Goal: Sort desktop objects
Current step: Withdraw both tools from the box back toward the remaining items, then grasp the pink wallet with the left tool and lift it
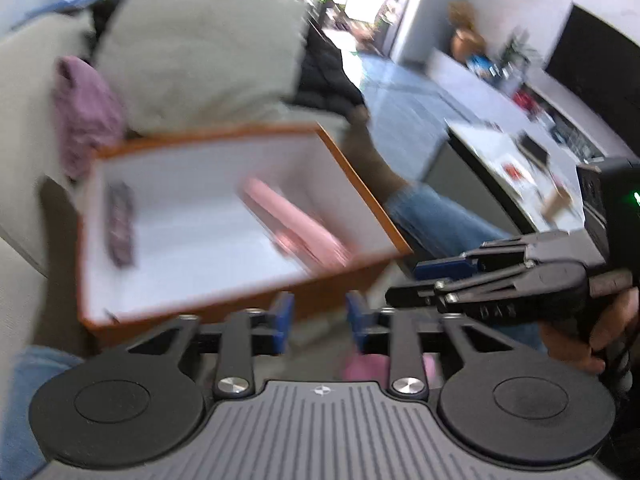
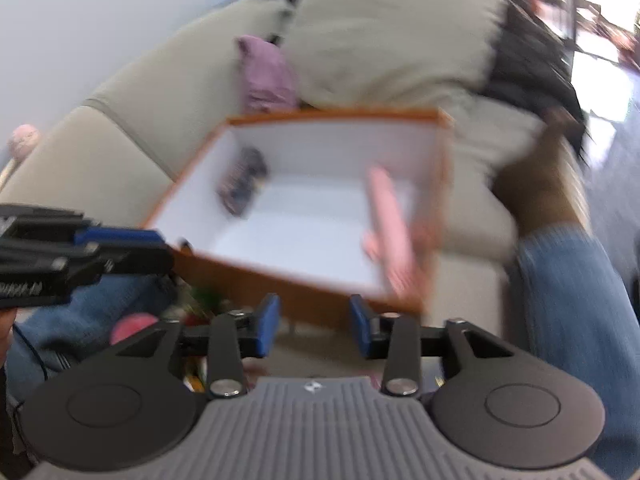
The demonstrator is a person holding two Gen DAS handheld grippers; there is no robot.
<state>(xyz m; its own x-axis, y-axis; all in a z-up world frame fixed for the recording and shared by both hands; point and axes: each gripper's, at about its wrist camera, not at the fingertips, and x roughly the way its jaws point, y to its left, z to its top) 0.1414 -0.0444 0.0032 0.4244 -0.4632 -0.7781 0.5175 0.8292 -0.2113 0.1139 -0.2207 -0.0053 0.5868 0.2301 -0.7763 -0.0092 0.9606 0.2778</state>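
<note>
An orange box with a white inside [image 1: 362, 196] [image 2: 442, 148] sits on a beige sofa. Inside it lie a long pink object [image 1: 296, 220] [image 2: 390, 216] and a dark patterned object [image 1: 120, 228] [image 2: 242, 184]. My left gripper [image 1: 318, 320] is open and empty, just in front of the box's near wall. My right gripper [image 2: 314, 322] is open and empty, also in front of the near wall. The right gripper shows at the right in the left wrist view [image 1: 424, 280]. The left gripper shows at the left in the right wrist view [image 2: 132, 248]. Both views are blurred.
Beige cushions [image 1: 204, 44] and a purple cloth [image 1: 86, 108] lie behind the box. A person's jeans-clad leg [image 1: 432, 216] [image 2: 568, 292] is to the right. A white table with small items [image 1: 520, 156] stands far right. Something pink [image 2: 132, 328] lies below the grippers.
</note>
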